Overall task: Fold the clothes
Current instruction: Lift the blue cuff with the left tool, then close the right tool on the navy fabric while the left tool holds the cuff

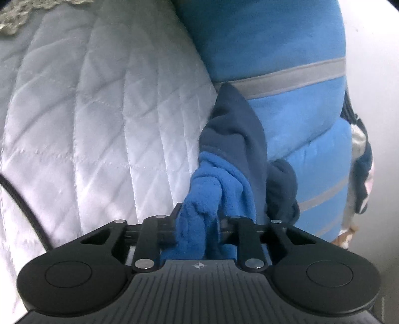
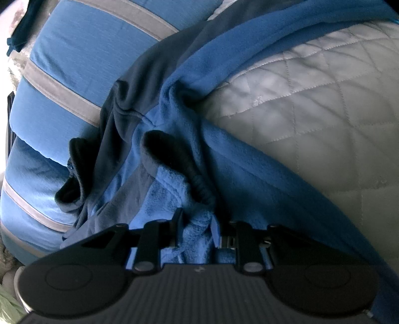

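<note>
Left tongs (image 1: 199, 224) nearly closed, clamped on a bunched wad of bright-blue fleece (image 1: 212, 189). Right tongs (image 2: 197, 229) same story: jaws drawn in tight on a fold of the fleece (image 2: 197, 234). Fingertips on both are buried in fabric, so exact contact can't be made out.

Fleece is two-tone: bright blue with navy panels (image 1: 234, 129). It hangs between the two tongs, bunched and twisted, over the bed. Right view shows a dark opening with a gathered elastic edge (image 2: 202, 189), cuff or hem, can't tell which. A small bit of zipper shows at the navy collar-like fold (image 2: 71, 169); blurry.

Behind it: white quilted bedspread (image 1: 99, 124) on one side, a blue cushion with grey stripes (image 1: 274, 49) on the other. Fleece drapes across the seam where the two meet. The garment's overall shape is not readable; most of it is crumpled or cut off by the frame.

Black cable (image 1: 22, 204) crosses the bedspread at left view's left edge. Lace trim (image 1: 15, 22) in that view's top-left corner, partly cut off. Other dark and pale cloth (image 1: 361, 174) beside the cushion's right edge, too blurred to identify.
</note>
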A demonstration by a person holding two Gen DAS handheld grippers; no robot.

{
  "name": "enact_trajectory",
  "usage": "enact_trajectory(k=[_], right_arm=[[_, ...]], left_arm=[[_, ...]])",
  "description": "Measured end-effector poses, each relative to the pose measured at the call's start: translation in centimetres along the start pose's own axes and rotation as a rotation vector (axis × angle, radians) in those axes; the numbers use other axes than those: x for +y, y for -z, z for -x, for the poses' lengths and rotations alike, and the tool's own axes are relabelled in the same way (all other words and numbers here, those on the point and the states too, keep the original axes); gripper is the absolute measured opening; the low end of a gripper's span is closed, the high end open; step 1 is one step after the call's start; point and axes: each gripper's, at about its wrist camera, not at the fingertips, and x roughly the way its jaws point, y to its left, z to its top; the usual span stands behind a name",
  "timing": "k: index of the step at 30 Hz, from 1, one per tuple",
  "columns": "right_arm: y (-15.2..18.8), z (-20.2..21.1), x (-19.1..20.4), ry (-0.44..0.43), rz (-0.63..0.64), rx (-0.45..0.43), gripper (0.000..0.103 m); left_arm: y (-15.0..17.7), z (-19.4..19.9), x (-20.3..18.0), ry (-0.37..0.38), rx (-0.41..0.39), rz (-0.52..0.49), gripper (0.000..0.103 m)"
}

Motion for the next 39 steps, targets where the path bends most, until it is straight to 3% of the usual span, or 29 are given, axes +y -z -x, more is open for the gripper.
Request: enact_trajectory(k=[3,7,9,11,13,16,18,20,23,29,32,37,39], right_arm=[[-0.2,0.0,-0.3,-0.011,-0.025,0.007,0.040],[-0.1,0.4,-0.6,-0.038,-0.084,-0.004,0.049],[0.1,1.0,-0.5,-0.058,-0.115,-0.025,0.062],[0.5,2.3,0.1,-0.065,-0.120,-0.072,0.090],[1.5,4.1,2.0,-0.028,-0.017,-0.176,0.099],[3.0,6.8,4.7,0.027,0.138,-0.331,0.103],[4.0,8.5,6.6,0.061,0.247,-0.430,0.103],[5.6,8.7,9.5,0.052,0.426,-0.471,0.103],[8.2,7.8,13.6,0.010,0.646,-0.474,0.103],[13.0,3.8,21.7,-0.128,1.018,-0.396,0.103],[14.2,1.1,26.3,-0.153,1.104,-0.318,0.103],[16.9,-3.2,33.2,-0.085,1.157,-0.247,0.103],[18.3,-5.5,34.9,-0.017,1.196,-0.235,0.103]], left_arm=[[0.4,0.3,-0.5,-0.027,-0.013,-0.014,0.021],[2.4,1.2,-5.6,-0.169,-0.095,-0.363,0.021],[4.2,1.4,-8.2,-0.241,-0.143,-0.550,0.021],[6.3,1.2,-10.3,-0.308,-0.188,-0.717,0.020],[8.4,0.7,-11.9,-0.375,-0.226,-0.872,0.020],[11.2,-0.2,-13.3,-0.444,-0.258,-1.081,0.020],[12.6,-0.5,-13.4,-0.468,-0.272,-1.184,0.020],[14.0,-0.8,-13.4,-0.491,-0.286,-1.286,0.020],[16.2,-1.2,-13.5,-0.525,-0.306,-1.440,0.020],[20.4,-2.1,-13.7,-0.589,-0.345,-1.747,0.020],[21.5,-2.4,-13.5,-0.594,-0.353,-1.844,0.020],[21.9,-2.7,-13.0,-0.610,-0.353,-1.904,0.020],[22.0,-2.7,-12.9,-0.612,-0.356,-1.919,0.020]])
